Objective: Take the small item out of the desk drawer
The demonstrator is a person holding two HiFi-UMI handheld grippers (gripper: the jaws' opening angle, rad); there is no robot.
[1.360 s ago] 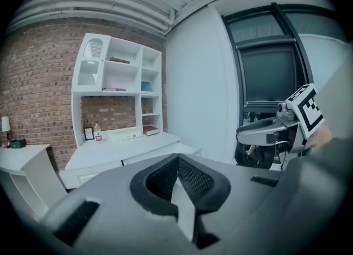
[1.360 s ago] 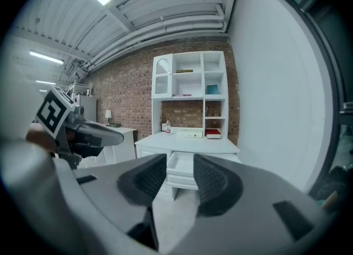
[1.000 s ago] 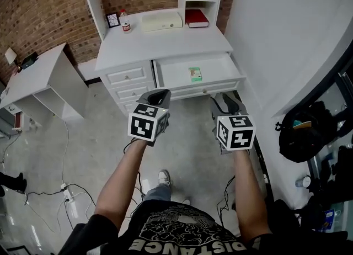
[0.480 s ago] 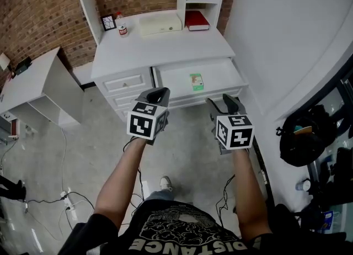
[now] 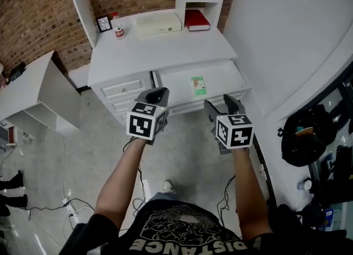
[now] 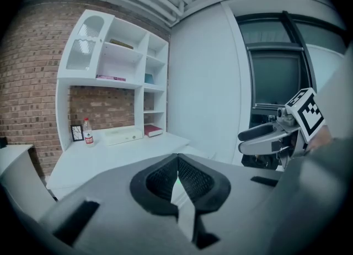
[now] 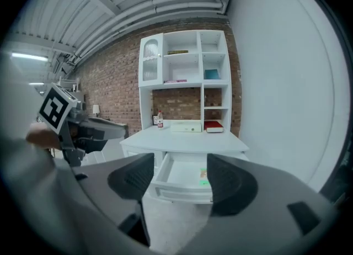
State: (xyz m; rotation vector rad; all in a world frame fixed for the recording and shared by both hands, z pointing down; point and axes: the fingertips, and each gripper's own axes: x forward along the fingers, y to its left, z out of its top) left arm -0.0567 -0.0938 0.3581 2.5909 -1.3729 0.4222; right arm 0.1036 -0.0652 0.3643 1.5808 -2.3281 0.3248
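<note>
Green small item (image 5: 197,85) in drawer (image 5: 222,73) shows overhead and between right gripper's (image 7: 179,179) fingers (image 7: 229,185).

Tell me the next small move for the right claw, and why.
Probably ease the right claw forward and down toward the small green item in the drawer. The drawer is already pulled out, the item lies untouched inside, and the claw's jaws, which have just been opening, stand apart with nothing between them, short of the drawer front.

Small item (image 5: 197,85) in open drawer (image 5: 223,76) (right of closed drawers (image 5: 122,89)); book (image 5: 196,20), box (image 5: 159,24) on desktop (image 5: 165,49) behind
</note>
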